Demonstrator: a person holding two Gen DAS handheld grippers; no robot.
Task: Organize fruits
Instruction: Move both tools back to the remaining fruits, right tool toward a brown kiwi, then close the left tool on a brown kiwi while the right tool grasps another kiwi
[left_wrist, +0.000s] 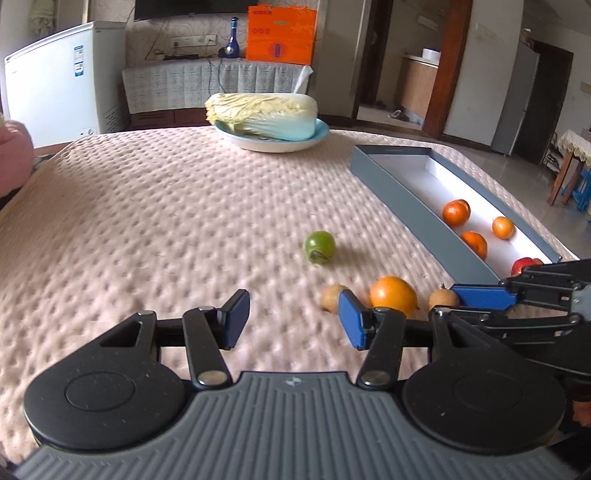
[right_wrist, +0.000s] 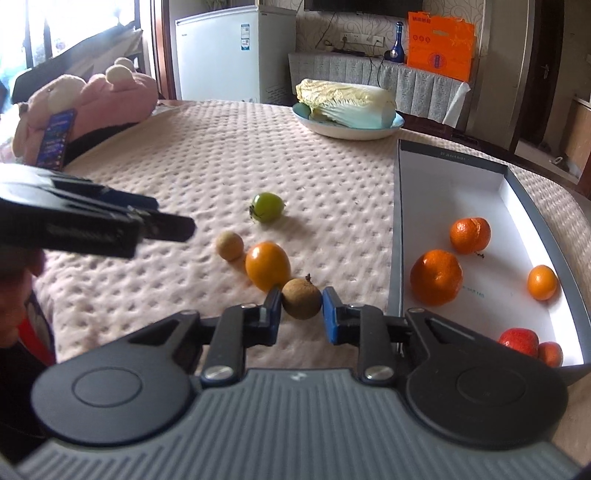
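My right gripper (right_wrist: 301, 310) is shut on a brown longan (right_wrist: 301, 298), low over the pink tablecloth; in the left wrist view the same longan (left_wrist: 442, 298) shows against its blue finger. An orange (right_wrist: 267, 265) lies just behind it, a second longan (right_wrist: 229, 245) to its left, and a green tomato (right_wrist: 266, 206) farther back. The grey box (right_wrist: 397, 236) on the right holds tangerines (right_wrist: 436, 277) and a red fruit (right_wrist: 519, 341). My left gripper (left_wrist: 293, 319) is open and empty, hovering near the orange (left_wrist: 393, 295) and the green tomato (left_wrist: 319, 246).
A bowl (right_wrist: 349, 131) with a napa cabbage (right_wrist: 345, 99) stands at the table's far side. A pink plush toy (right_wrist: 92, 96) and a phone (right_wrist: 55, 138) lie at the left edge. A white freezer (right_wrist: 221, 51) stands behind the table.
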